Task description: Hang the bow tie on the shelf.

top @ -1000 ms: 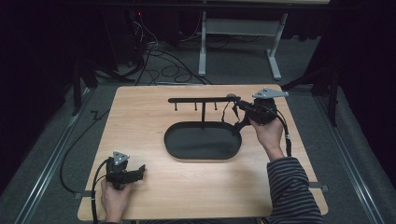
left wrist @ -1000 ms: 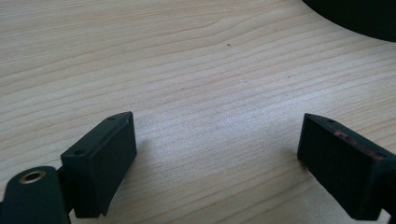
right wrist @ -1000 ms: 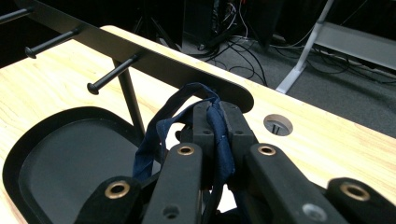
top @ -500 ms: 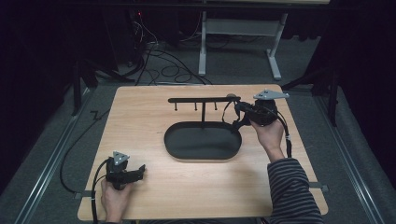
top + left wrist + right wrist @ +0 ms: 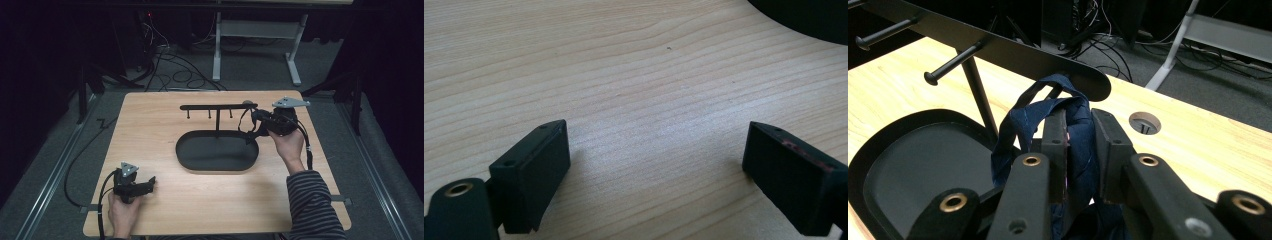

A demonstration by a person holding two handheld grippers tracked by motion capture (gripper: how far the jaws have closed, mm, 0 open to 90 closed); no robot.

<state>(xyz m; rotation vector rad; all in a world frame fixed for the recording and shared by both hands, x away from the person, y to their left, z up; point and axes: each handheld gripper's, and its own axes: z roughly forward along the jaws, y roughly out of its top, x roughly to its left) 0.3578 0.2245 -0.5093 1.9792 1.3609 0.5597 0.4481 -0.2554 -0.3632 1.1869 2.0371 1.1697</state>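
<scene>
A black rack with a peg bar rises from a black oval tray mid-table. A dark blue cloth strap hangs at the bar's right end, looped near a peg. My right gripper reaches to it from the right; its jaws have just been opening and stand slightly apart, with the strap bunched loosely between them. From above, that right gripper sits at the bar's end. My left gripper rests low at the near left. Its wide-open fingers have only bare wood between them.
The wooden table has a round cable hole behind the rack. Free pegs stick out along the bar. Cables and a white desk frame lie on the floor beyond the far edge.
</scene>
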